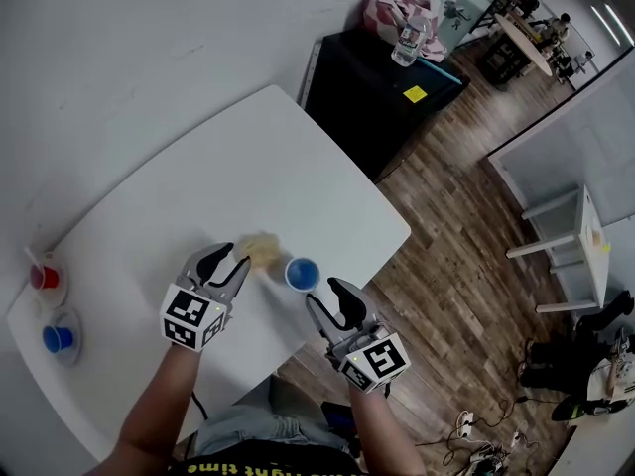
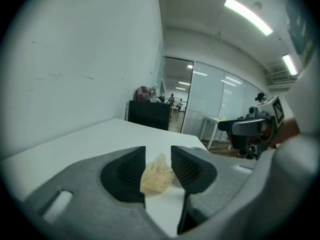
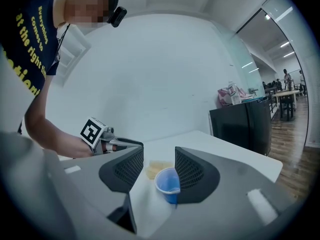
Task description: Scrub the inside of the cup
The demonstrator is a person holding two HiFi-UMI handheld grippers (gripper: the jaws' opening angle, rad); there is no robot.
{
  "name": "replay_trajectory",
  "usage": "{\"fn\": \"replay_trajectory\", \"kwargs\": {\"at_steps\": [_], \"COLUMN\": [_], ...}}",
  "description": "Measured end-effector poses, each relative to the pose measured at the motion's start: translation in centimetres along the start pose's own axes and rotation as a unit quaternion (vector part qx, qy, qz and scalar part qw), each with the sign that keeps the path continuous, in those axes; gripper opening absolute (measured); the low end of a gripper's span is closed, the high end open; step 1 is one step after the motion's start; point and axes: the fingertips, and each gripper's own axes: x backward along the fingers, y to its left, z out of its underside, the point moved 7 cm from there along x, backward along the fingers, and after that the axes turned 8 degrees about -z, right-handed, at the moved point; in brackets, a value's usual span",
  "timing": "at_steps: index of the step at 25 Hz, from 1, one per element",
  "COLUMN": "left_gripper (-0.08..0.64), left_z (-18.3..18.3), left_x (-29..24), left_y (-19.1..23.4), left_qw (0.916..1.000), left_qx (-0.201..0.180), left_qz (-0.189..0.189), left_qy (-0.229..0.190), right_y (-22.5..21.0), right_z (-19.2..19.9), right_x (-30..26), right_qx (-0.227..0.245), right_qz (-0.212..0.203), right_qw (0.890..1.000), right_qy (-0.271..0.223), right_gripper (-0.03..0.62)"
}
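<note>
A small blue cup stands upright on the white table, near its front edge. A pale yellow scrub sponge lies just left of the cup. My left gripper sits low over the table with its jaws open. The sponge lies between their tips, and the pads do not press on it. My right gripper is open just short of the cup. The cup stands close to the right pad, apart from the left one.
A red cup and a blue cup stand on saucers at the table's left end. A black cabinet with a bottle stands beyond the far corner. Wooden floor lies right of the table edge.
</note>
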Motion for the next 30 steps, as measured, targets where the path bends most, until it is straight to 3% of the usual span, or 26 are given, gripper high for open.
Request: {"fn": "replay_trajectory", "kwargs": {"at_steps": [6, 11, 16, 30], "left_gripper": [0.211, 0.252, 0.292, 0.305], "left_z": [1.4, 2.7, 3.5, 6.3], "left_x": [-1.8, -3.4, -4.6, -6.6], "left_y": [-1.0, -2.0, -2.3, -2.1], "left_qw": [0.9977, 0.9894, 0.9825, 0.9751], "left_qx": [-0.063, -0.139, -0.179, -0.197], "left_qz": [0.007, 0.006, -0.008, 0.012], "left_qy": [0.024, 0.043, 0.052, 0.102], "right_y": [0.0, 0.1, 0.0, -0.2], "right_z": [1.3, 2.1, 2.9, 5.0], "right_x": [-0.9, -1.1, -1.3, -1.3], "right_qx": [-0.003, -0.007, -0.002, -0.017], "right_qz": [0.000, 0.004, 0.007, 0.008], "right_qw": [1.000, 1.000, 0.999, 0.998], "right_qy": [0.014, 0.023, 0.033, 0.062], "right_gripper": [0.224, 0.234, 0.241, 0.242]}}
